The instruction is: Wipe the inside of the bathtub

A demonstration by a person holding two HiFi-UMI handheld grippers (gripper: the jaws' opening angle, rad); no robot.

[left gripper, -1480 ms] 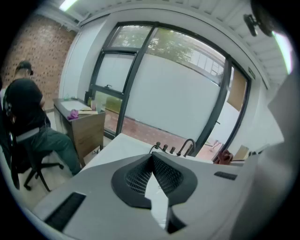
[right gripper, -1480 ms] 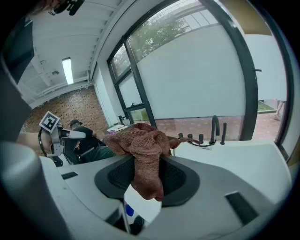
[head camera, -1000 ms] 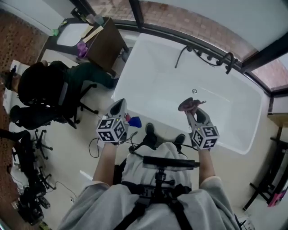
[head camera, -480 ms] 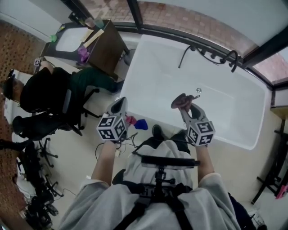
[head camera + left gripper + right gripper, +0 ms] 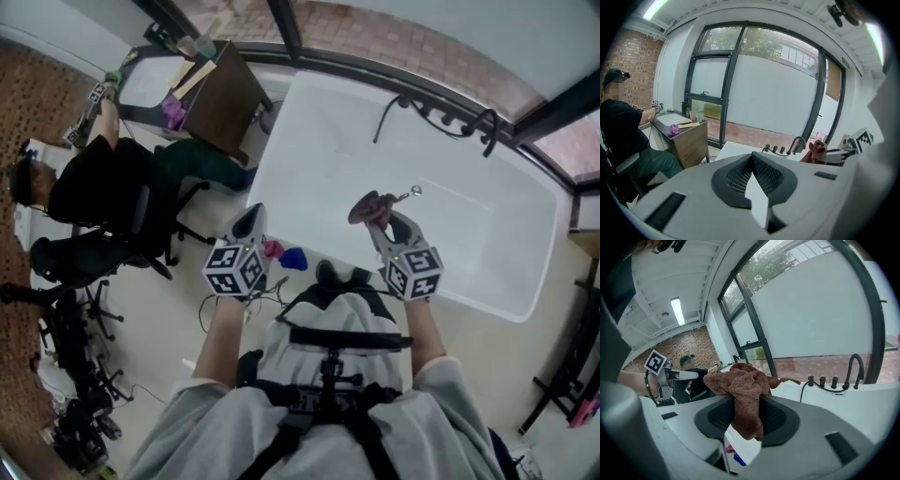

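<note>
Right hand-held gripper [image 5: 745, 416] is clamped on the cloth [image 5: 743, 387]. Left hand-held gripper [image 5: 753, 176] has its jaws together with nothing between them. It's idling beside the tub [image 5: 487, 225], out over the floor.

Cloth position: held in the air over the tub's near side. It isn't touching the surface as far as I can tell.

Handling notes:
- Cloth is brown and knit-looking. I'd judge it light, soft and fully limp, so it won't hold a shape.
- The jaws pinch it roughly mid-cloth. A wad is bunched above the jaws and a short tail hangs below.
- That wad is the natural wiping face. It should compress flat under pressure and cushion the jaw tips from the tub.
- Tub is white, smooth and rigid, and probably slick. It's fixed, so there's no need to hold it.
- Main risk, I think, is sideways drag on the wall pulling the cloth out of the pinch. The bite looks deep enough for now.
- The faucet [image 5: 483, 127] and its hose sit at the far rim and could snag loose fabric.
</note>
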